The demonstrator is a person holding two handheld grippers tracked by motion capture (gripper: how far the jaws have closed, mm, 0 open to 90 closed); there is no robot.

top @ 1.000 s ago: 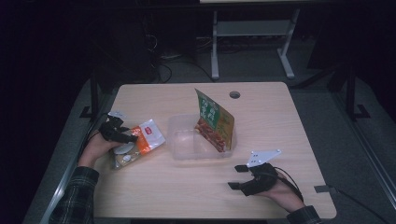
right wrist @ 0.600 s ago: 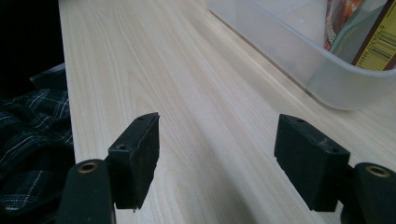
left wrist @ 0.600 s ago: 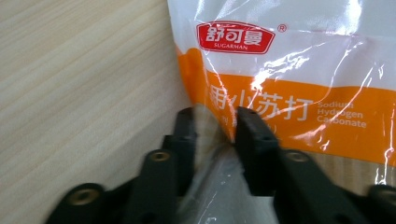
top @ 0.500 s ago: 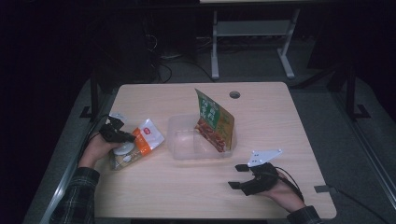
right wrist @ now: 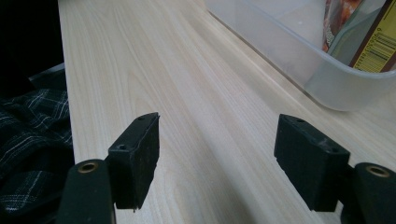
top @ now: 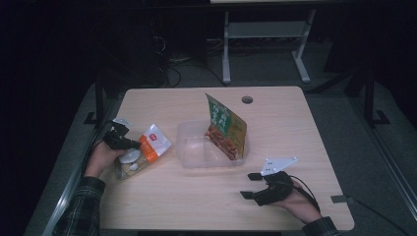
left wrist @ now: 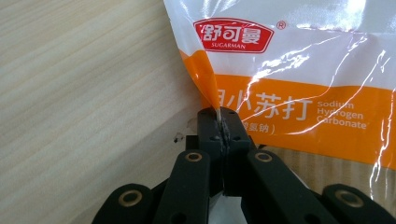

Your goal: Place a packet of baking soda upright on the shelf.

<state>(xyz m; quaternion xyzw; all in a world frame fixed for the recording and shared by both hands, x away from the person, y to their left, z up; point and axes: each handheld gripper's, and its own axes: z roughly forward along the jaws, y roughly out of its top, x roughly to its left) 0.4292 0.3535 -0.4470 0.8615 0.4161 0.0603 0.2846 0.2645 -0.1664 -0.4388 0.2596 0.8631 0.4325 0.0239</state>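
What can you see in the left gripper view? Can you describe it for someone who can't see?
The left gripper has its two black jaws pinched shut on the edge of a shiny white and orange plastic pouch with a red logo. The pouch lies on a pale wooden table, which shows to the left.

Glossy plastic pouch (left wrist: 299, 70); matt pale wood table (left wrist: 84, 93); translucent plastic tub (right wrist: 299, 56).
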